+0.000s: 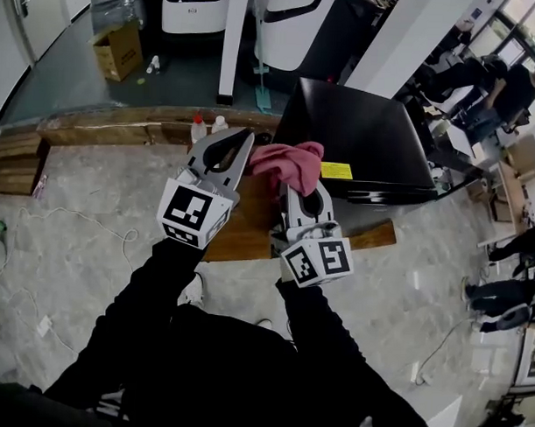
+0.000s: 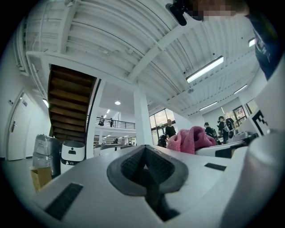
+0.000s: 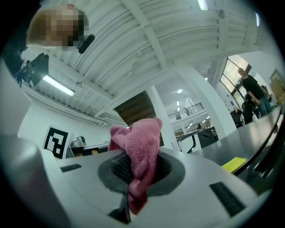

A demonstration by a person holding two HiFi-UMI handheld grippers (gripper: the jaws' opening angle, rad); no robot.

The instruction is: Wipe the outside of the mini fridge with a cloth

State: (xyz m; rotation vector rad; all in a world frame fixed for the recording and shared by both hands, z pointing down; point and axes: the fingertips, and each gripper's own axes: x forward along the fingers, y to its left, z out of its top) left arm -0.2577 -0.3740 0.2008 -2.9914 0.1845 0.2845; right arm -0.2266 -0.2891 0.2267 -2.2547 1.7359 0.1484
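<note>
Holding the pink cloth (image 1: 289, 163) by just one fold, your right gripper (image 1: 296, 185) has its jaws clamped on it, and most of the cloth puffs up above them. The cloth sits right at the near left corner of the black mini fridge (image 1: 358, 137). If you rub hard, that fold may slide out and the cloth may drop off the fridge. The cloth is in a ball, so only a little bit of it would wipe. The hard jaws could also bump the shiny top and scratch it. Your left gripper (image 1: 239, 146) is to the left of the fridge with its jaws together and nothing in them, so nothing holds the fridge down and a big push may make it slide. Two small bottles (image 1: 208, 126) stand left of the fridge, and a wide swing could knock them. You can only see the top of the fridge and its yellow sticker (image 1: 336, 170); the sides are hard to see. I cannot tell if the cloth touches the fridge yet. The cloth hides the right jaw tips from above.
</note>
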